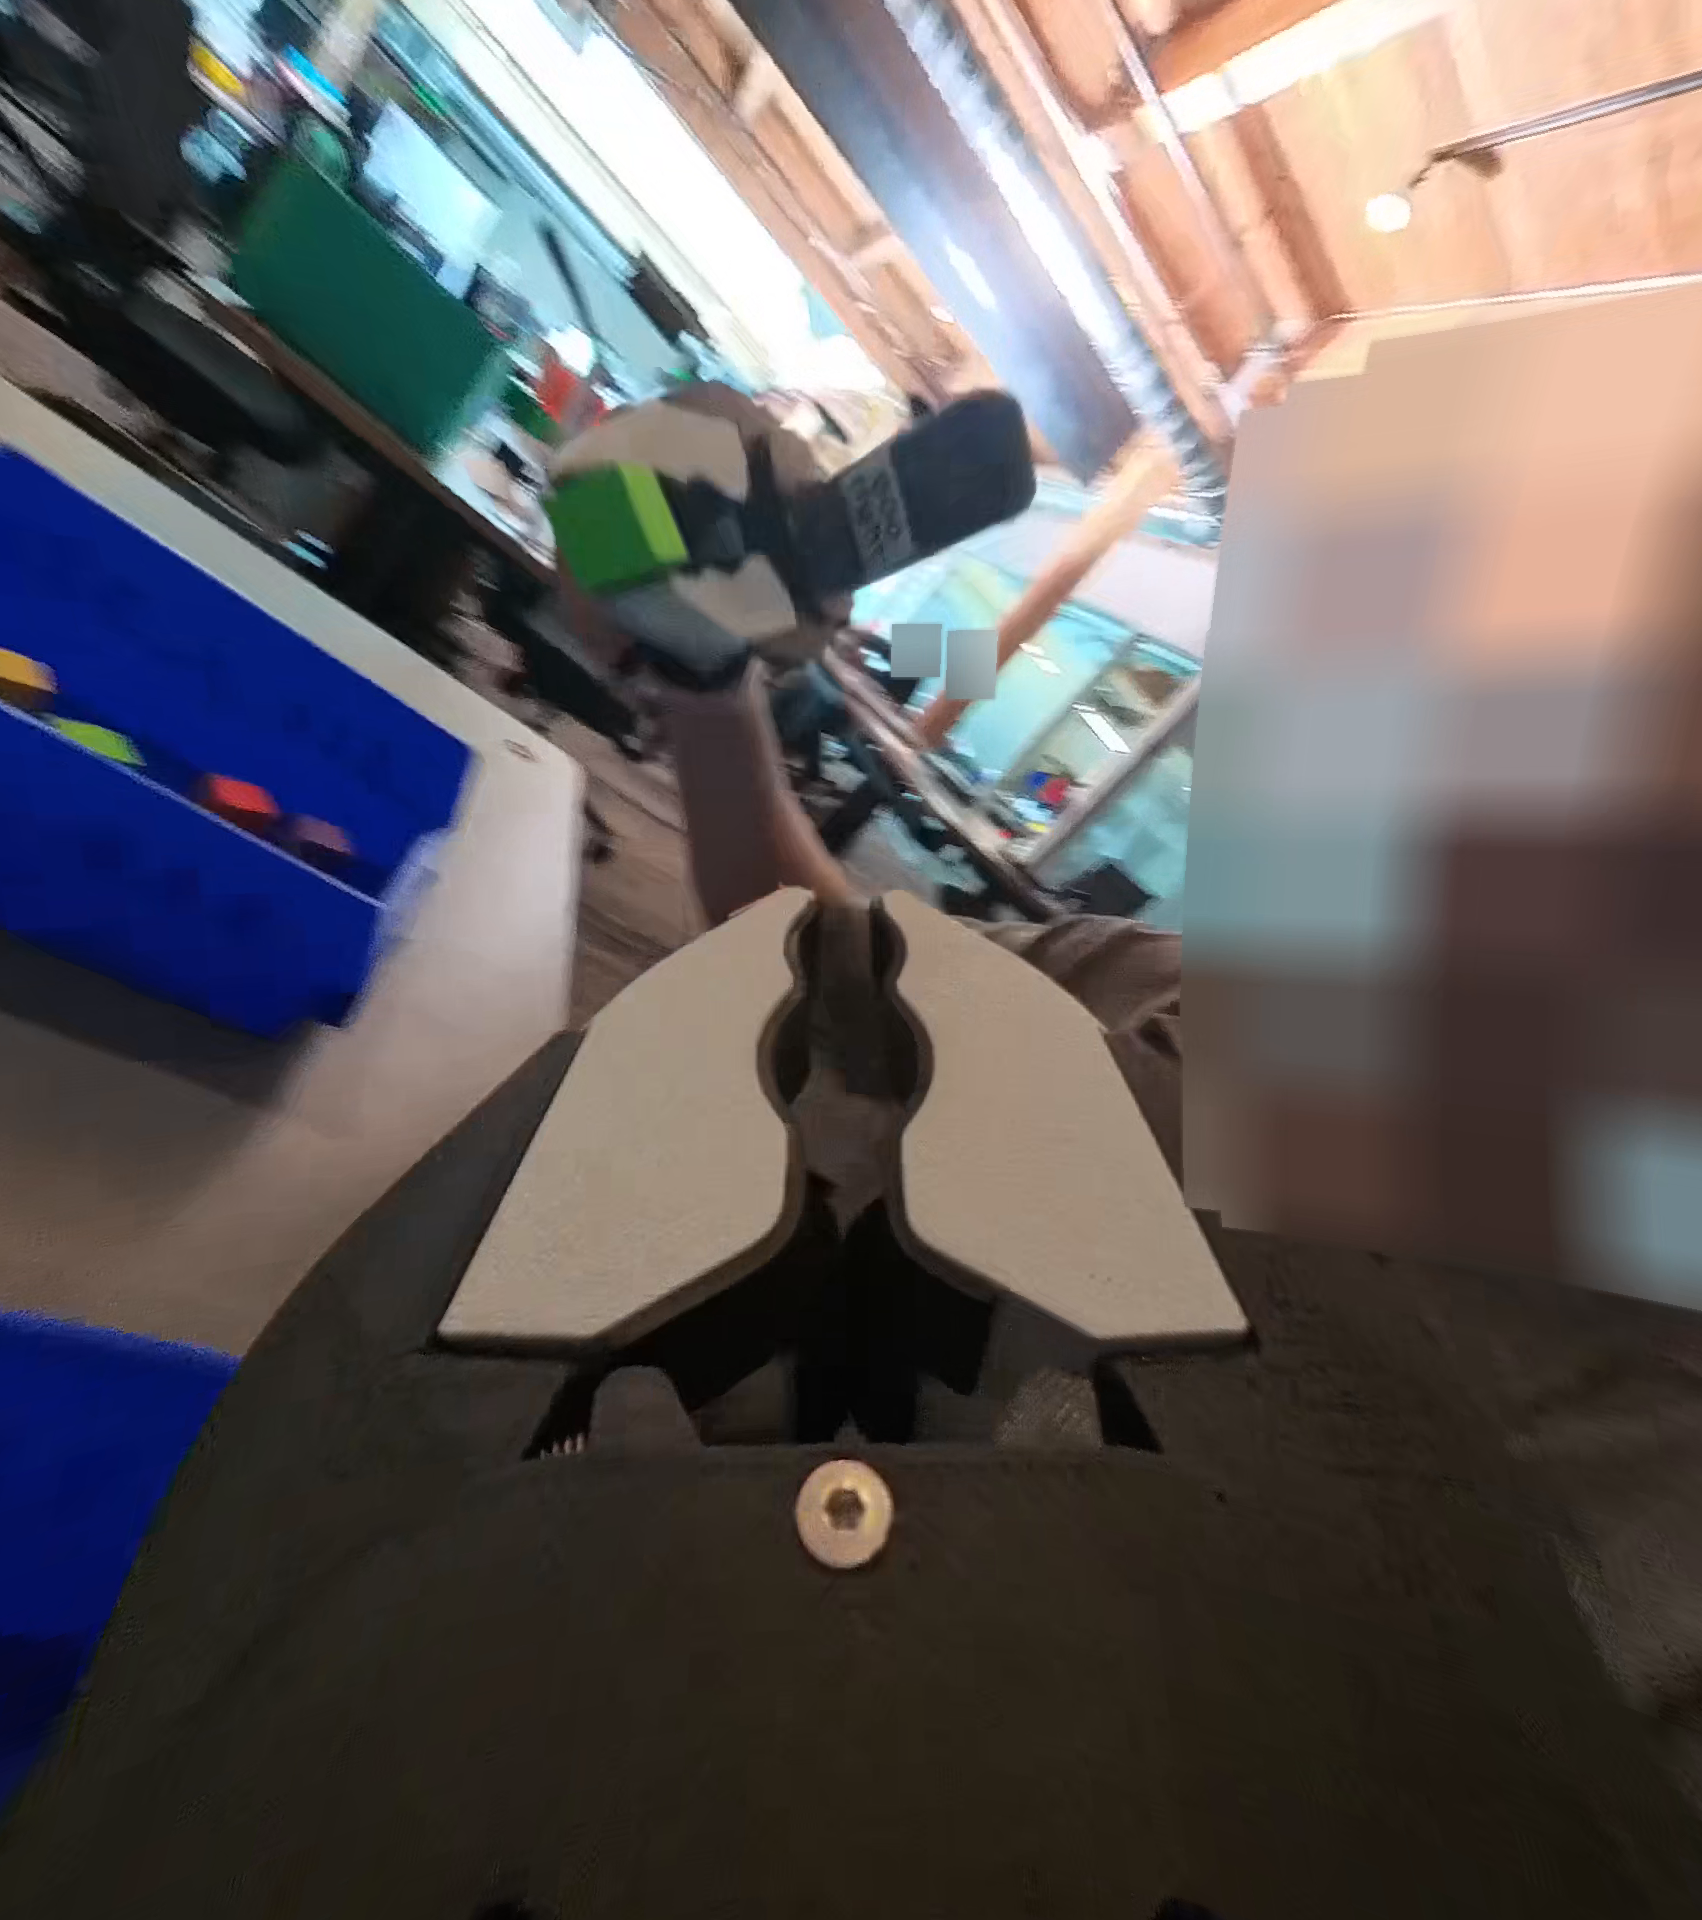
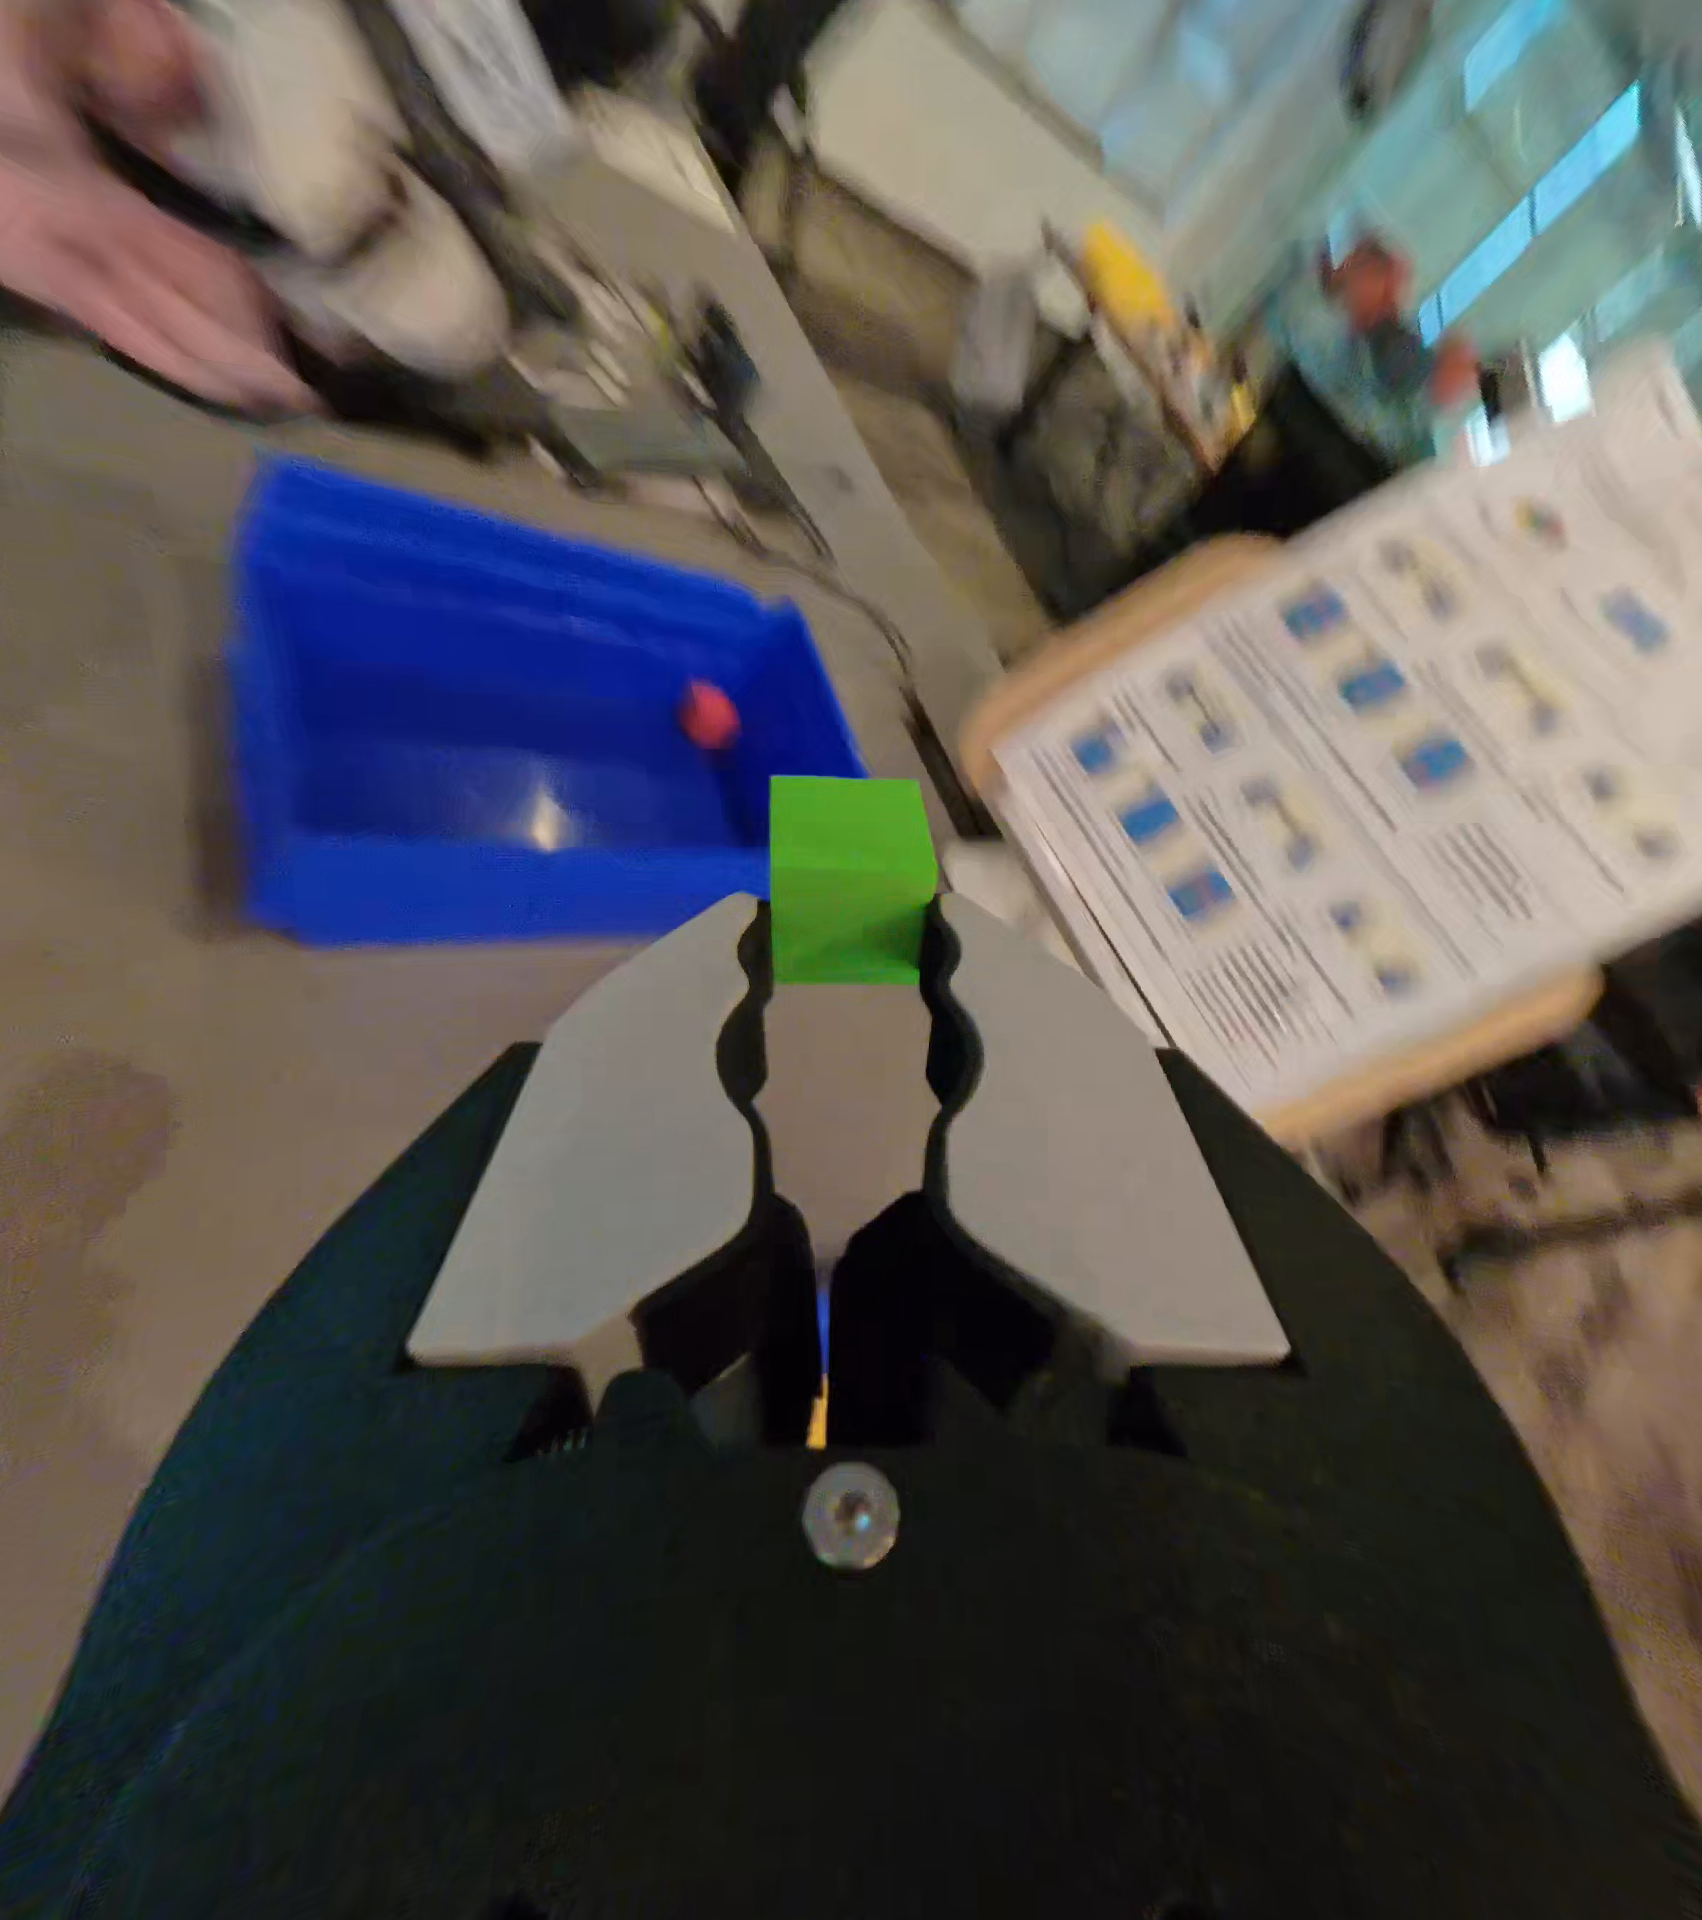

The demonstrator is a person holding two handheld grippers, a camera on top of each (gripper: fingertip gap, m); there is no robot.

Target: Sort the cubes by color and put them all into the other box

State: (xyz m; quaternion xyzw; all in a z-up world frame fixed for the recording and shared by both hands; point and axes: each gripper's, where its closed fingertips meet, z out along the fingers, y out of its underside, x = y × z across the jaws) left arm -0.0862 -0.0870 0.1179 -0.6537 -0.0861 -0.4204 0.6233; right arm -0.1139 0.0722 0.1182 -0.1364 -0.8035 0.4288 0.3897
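Note:
My right gripper (image 2: 847, 914) is shut on a green cube (image 2: 847, 862), held in the air above the grey table (image 2: 99, 1039), just right of a blue bin (image 2: 473, 894) holding a small red piece (image 2: 709, 714). In the left wrist view the right gripper (image 1: 691, 540) shows farther off, raised, with the green cube (image 1: 618, 525) between its fingers. My left gripper (image 1: 842, 914) is shut with nothing between its fingers, raised and tilted beside the table. A blue bin (image 1: 151, 894) to its left holds several coloured blocks: yellow (image 1: 0, 665), green (image 1: 99, 740), red (image 1: 239, 795).
A clipboard with a printed sheet (image 2: 1377, 748) lies right of the blue bin. A second blue bin (image 1: 16, 1507) shows at the lower left of the left wrist view. A hand (image 2: 47, 208) holding the other gripper is at the top left. Both views are motion-blurred.

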